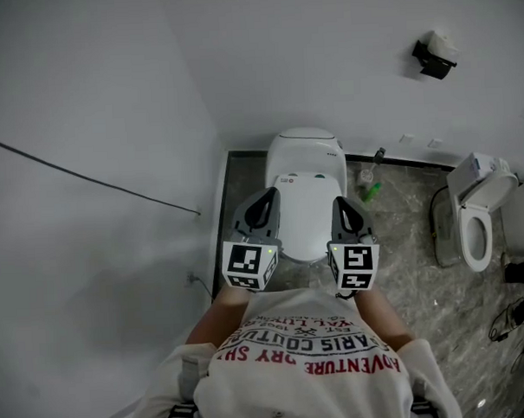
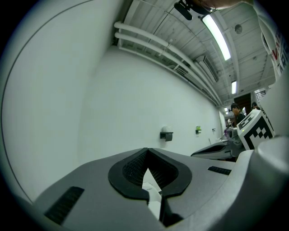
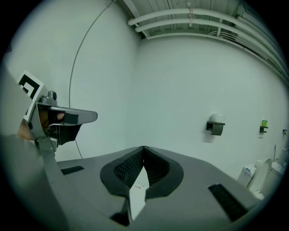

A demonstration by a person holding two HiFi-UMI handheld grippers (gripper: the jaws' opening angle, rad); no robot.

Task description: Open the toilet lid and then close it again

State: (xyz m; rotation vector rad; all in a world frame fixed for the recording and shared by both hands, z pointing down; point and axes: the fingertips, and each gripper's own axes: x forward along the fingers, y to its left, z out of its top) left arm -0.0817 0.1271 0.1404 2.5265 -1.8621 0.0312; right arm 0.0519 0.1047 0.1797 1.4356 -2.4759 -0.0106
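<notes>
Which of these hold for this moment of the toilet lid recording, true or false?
1. The lid of the near toilet is down. True.
2. The left gripper clamps that lid. False: its jaws are together with nothing between them.
3. The right gripper is shut and empty. True.
4. The second toilet at the right has its lid down. False: its lid stands up and the seat shows.

white walls point(image 1: 92, 81), grey marble floor point(image 1: 406, 236)
</notes>
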